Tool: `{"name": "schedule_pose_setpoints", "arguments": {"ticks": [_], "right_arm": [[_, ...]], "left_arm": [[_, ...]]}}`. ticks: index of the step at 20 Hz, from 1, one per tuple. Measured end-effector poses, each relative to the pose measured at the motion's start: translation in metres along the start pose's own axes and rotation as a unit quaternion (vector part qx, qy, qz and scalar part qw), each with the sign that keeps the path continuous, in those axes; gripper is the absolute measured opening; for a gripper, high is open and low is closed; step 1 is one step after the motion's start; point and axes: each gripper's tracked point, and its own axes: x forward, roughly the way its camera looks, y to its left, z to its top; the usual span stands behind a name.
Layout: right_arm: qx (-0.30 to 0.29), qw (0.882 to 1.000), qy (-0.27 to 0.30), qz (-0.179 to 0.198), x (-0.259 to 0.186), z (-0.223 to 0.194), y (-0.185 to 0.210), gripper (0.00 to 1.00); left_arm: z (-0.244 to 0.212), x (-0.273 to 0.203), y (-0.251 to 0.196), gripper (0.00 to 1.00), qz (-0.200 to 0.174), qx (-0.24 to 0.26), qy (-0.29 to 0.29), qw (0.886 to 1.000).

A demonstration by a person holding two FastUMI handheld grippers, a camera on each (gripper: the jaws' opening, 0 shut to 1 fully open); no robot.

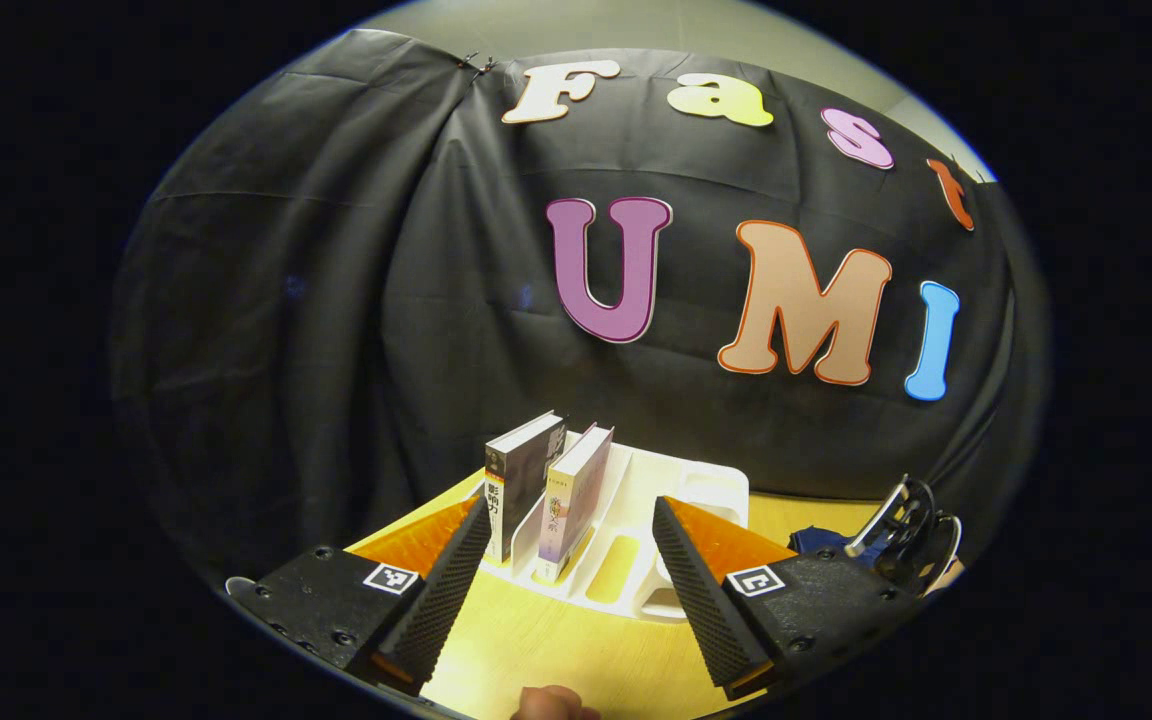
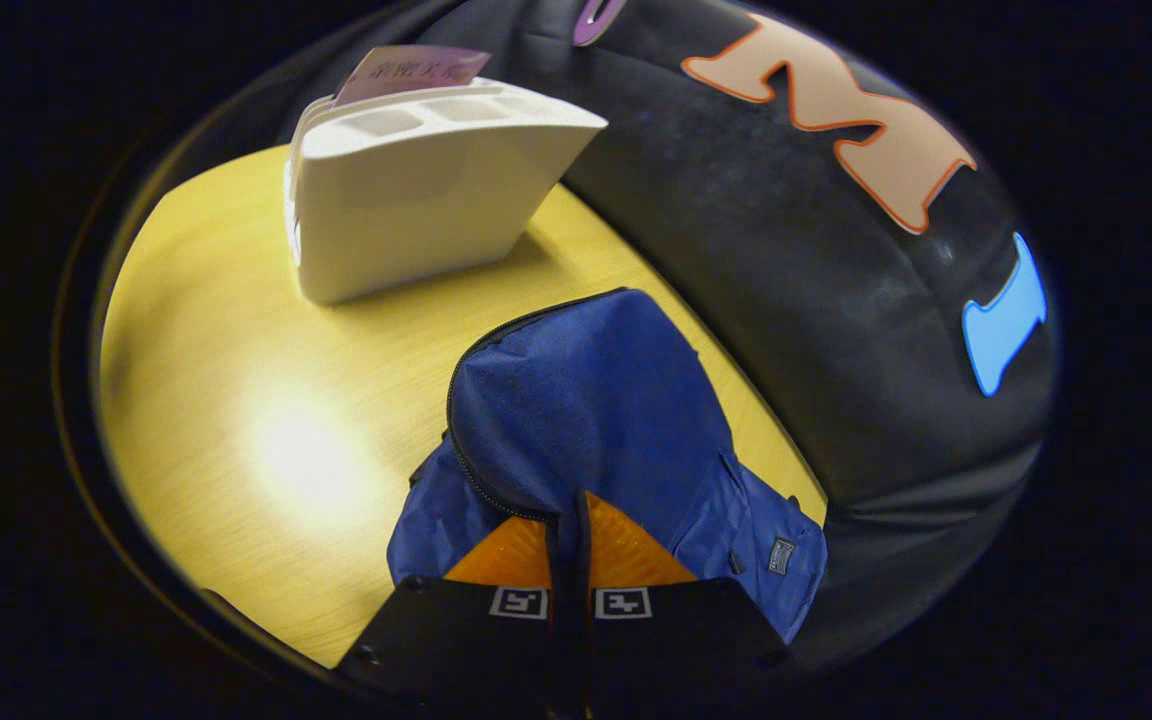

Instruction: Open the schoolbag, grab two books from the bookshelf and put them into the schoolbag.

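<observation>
Two books stand upright in a white bookshelf (image 1: 681, 490) on the yellow table: a dark book (image 1: 521, 475) and a paler book (image 1: 576, 500) beside it. My left gripper (image 1: 569, 510) is open just in front of them, its fingers spread on either side of the books without touching. In the right gripper view, the blue schoolbag (image 2: 586, 400) lies on the table with its flap raised and the zipper edge parted. My right gripper (image 2: 571, 505) is shut on the flap's fabric. The bookshelf (image 2: 416, 190) stands behind the bag with a book top (image 2: 411, 70) sticking out.
The wooden table (image 2: 236, 420) has bare room left of the bag. The black cloth wall hangs close behind the shelf and the bag. The bag (image 1: 821, 540) and my right gripper's body (image 1: 911, 535) lie right of the shelf. A fingertip (image 1: 551, 705) shows at the bottom edge.
</observation>
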Motion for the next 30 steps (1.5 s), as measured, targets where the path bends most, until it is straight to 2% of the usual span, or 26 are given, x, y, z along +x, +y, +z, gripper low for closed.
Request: {"name": "schedule_pose_setpoints", "arguments": {"ticks": [2, 3, 4, 5, 6, 11, 12, 13, 14, 16, 18, 19, 22, 23, 24, 26, 30], "right_arm": [[0.042, 0.999, -0.015, -0.001, -0.010, 0.009, -0.012, 0.00], [0.069, 0.997, -0.022, 0.000, -0.014, 0.012, -0.021, 0.06], [0.092, 0.995, -0.026, 0.001, -0.018, 0.014, -0.027, 0.00], [0.121, 0.992, -0.031, 0.002, -0.021, 0.017, -0.035, 0.07], [0.150, 0.988, -0.034, 0.002, -0.024, 0.018, -0.042, 0.03], [0.282, 0.958, -0.060, 0.006, -0.038, 0.020, -0.082, 0.03], [0.305, 0.950, -0.066, 0.006, -0.044, 0.020, -0.087, 0.00], [0.327, 0.942, -0.070, 0.005, -0.048, 0.020, -0.093, 0.03], [0.349, 0.934, -0.075, 0.004, -0.051, 0.020, -0.100, 0.00], [0.395, 0.915, -0.088, 0.002, -0.055, 0.014, -0.111, 0.04], [0.447, 0.889, -0.098, -0.004, -0.057, 0.006, -0.124, 0.00], [0.479, 0.871, -0.106, -0.010, -0.058, 0.003, -0.132, 0.03], [0.570, 0.813, -0.121, -0.018, -0.064, -0.007, -0.147, 0.03], [0.587, 0.800, -0.125, -0.020, -0.067, -0.010, -0.150, 0.03], [0.596, 0.793, -0.128, -0.023, -0.067, -0.013, -0.152, 0.03], [0.598, 0.790, -0.132, -0.028, -0.070, -0.015, -0.154, 0.05], [0.591, 0.794, -0.134, -0.035, -0.073, -0.013, -0.154, 0.03]], "left_arm": [[0.001, 0.001, -0.002, 0.95, -0.003, 0.002, 0.001, 1.000], [0.000, 0.003, -0.004, 0.96, -0.005, 0.004, 0.002, 1.000], [0.000, 0.003, -0.004, 0.96, -0.007, 0.005, 0.003, 1.000], [0.001, 0.004, -0.007, 0.95, -0.010, 0.005, 0.003, 1.000], [0.002, 0.005, -0.009, 0.96, -0.012, 0.004, 0.003, 1.000], [0.008, 0.007, -0.017, 0.96, -0.023, 0.013, -0.002, 1.000], [0.008, 0.008, -0.019, 0.95, -0.025, 0.015, -0.001, 1.000], [0.010, 0.008, -0.020, 0.96, -0.026, 0.017, -0.002, 1.000], [0.010, 0.009, -0.021, 0.95, -0.028, 0.017, -0.001, 0.999], [0.009, 0.010, -0.022, 0.96, -0.030, 0.019, 0.000, 0.999], [0.011, 0.012, -0.024, 0.96, -0.033, 0.022, 0.000, 0.999], [0.011, 0.013, -0.024, 0.95, -0.034, 0.024, 0.000, 0.999], [0.011, 0.014, -0.023, 0.95, -0.034, 0.025, 0.001, 0.999], [0.011, 0.015, -0.022, 0.96, -0.033, 0.026, 0.002, 0.999], [0.010, 0.017, -0.022, 0.95, -0.034, 0.026, 0.002, 0.999], [0.012, 0.021, -0.019, 0.96, -0.033, 0.034, 0.001, 0.999], [0.013, 0.035, -0.013, 0.96, -0.033, 0.046, 0.004, 0.998]]}}
